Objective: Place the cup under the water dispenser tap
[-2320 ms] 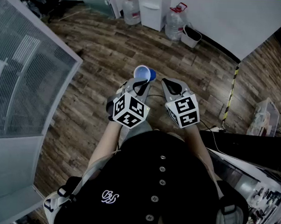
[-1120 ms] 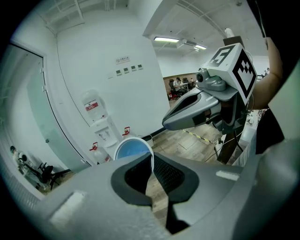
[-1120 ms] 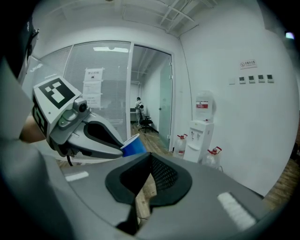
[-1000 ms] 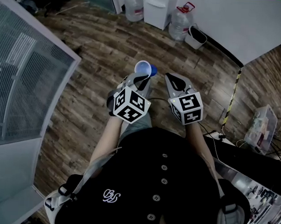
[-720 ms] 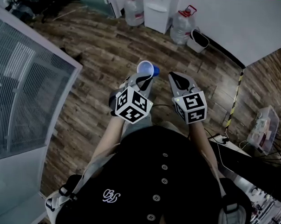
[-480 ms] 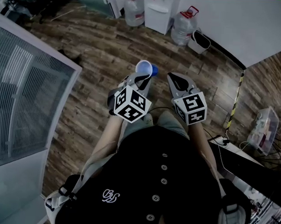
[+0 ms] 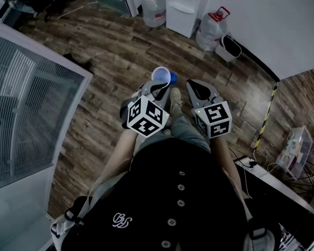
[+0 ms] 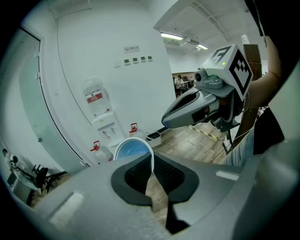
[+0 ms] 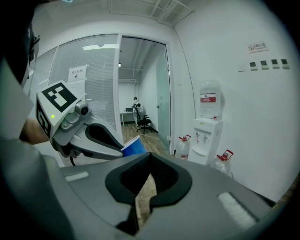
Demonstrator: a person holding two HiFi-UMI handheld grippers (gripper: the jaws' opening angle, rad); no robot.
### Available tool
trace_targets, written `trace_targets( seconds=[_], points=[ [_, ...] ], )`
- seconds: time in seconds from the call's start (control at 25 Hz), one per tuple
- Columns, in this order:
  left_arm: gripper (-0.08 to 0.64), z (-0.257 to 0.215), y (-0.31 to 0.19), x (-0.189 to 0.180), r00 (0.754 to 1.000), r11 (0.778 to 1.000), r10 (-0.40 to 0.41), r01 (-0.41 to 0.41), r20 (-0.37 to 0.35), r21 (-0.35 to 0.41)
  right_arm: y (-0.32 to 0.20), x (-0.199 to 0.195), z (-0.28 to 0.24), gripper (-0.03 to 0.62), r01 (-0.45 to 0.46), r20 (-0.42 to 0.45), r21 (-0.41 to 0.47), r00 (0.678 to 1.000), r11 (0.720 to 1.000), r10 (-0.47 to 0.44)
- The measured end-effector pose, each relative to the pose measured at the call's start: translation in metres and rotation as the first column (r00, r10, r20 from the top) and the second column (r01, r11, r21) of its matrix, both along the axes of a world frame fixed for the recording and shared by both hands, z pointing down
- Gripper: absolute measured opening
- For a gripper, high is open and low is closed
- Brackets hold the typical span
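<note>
There's the left gripper (image 7: 159,87) pinched shut on the rim of the blue cup (image 7: 162,76) over the floor (image 7: 113,58), right gripper (image 7: 195,88) closed and empty, so keep it level and aim squarely for the water dispenser (image 7: 181,17) ahead.

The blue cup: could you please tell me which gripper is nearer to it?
Left. The left gripper pinches the blue cup by its rim; the right gripper is alongside, to the cup's right, not touching it.
</note>
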State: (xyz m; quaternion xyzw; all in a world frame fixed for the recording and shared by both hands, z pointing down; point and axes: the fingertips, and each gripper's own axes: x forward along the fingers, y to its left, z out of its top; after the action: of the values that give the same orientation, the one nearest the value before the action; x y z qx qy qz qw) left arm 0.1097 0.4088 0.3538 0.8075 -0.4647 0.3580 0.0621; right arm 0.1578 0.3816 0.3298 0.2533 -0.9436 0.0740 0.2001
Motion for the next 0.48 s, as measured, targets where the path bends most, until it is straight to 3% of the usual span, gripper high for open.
trace_targets(
  seconds=[0.48],
  points=[
    [0.015, -0.007, -0.138, -0.053, 0.999, 0.999, -0.031, 0.031, 0.022, 0.023, -0.149, -0.052, -0.008, 0.0, 0.021, 0.059, 0.037, 0.998, 0.999, -0.024]
  ],
)
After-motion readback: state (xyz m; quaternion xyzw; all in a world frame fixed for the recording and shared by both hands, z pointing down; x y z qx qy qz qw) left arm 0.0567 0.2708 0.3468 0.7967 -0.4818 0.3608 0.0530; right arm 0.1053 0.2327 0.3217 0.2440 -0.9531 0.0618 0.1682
